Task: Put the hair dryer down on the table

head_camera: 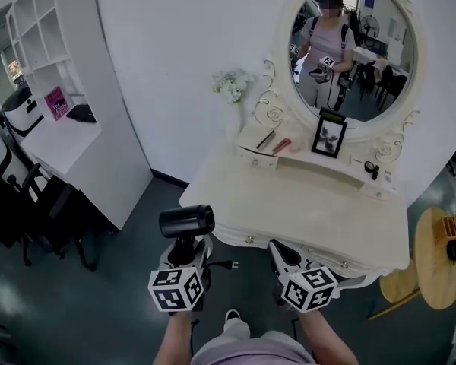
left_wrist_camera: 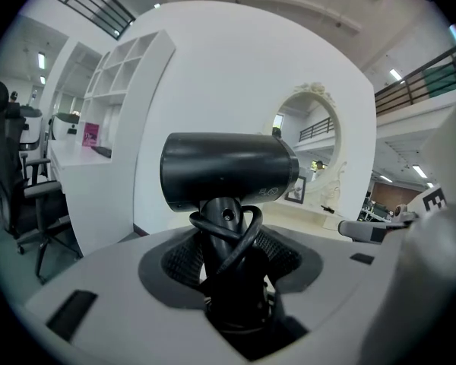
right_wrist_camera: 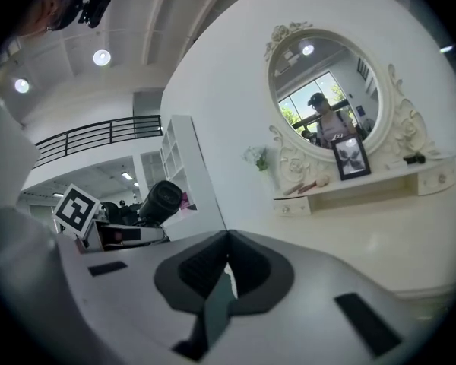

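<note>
**Asker:** Where is the hair dryer right now?

**Me:** It's pinched by its handle in my left gripper (left_wrist_camera: pixel 228 243). The fingers (left_wrist_camera: pixel 181 261) stand wide but press on the handle from both sides. The hair dryer (left_wrist_camera: pixel 228 169) stands upright, with its barrel lying crosswise above them. It hangs over the floor (head_camera: pixel 137 280), short of the desk (head_camera: pixel 304 204), which lies ahead of those fingers and off to their right.

**Asker:** And your other one?

**Me:** My right gripper (right_wrist_camera: pixel 226 242) has its fingers pressed together on nothing. It sits just right of the left one, near the desk's front edge.

**Asker:** So what could go wrong?

**Me:** Mostly the cord (left_wrist_camera: pixel 247 230). It is looped round the handle right between my fingers, so when I let go it may catch on a pad and drag the dryer over. Its loose end (head_camera: pixel 229 265) dangles below the fingers and could snag the desk's edge on the way across. The barrel is also round and top-heavy. Stood on its handle it would likely topple, and laid too near the edge it could roll off. I judge it wants laying on its side, well in from the edge.
</note>
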`<state>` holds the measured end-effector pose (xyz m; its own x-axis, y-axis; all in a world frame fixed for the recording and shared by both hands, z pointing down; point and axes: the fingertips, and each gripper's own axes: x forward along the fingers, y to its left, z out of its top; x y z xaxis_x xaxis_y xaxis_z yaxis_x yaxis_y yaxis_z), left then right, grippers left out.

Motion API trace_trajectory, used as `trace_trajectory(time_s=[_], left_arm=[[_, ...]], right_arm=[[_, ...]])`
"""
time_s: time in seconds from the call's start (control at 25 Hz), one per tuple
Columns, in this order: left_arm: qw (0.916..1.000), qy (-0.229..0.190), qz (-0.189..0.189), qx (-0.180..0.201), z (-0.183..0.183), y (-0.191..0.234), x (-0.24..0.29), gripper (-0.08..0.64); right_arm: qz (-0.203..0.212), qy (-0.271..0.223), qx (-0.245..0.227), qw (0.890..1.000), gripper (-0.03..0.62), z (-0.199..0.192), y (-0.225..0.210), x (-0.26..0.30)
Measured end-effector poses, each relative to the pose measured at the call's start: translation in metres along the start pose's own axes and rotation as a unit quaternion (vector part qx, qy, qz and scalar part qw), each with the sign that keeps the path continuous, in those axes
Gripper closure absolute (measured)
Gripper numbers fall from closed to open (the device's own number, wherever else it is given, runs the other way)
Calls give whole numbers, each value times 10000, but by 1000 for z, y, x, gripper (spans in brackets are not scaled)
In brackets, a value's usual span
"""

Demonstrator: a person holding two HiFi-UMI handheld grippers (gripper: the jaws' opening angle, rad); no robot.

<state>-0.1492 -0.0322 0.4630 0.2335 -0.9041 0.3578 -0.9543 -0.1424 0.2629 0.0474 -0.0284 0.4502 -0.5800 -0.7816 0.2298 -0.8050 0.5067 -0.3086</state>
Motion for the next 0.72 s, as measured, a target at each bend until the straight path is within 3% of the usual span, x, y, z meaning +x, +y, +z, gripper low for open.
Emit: trace_trajectory(time_s=[0.36,0.72], left_arm=[[9996,172,-188,112,23,23,60,353],[9987,356,-217,307,41,27,118,353]], right_arm=[[-288,-15,126,9995,591,9,-17,40],[-271,-37,147,9995,591,24,-38,84]])
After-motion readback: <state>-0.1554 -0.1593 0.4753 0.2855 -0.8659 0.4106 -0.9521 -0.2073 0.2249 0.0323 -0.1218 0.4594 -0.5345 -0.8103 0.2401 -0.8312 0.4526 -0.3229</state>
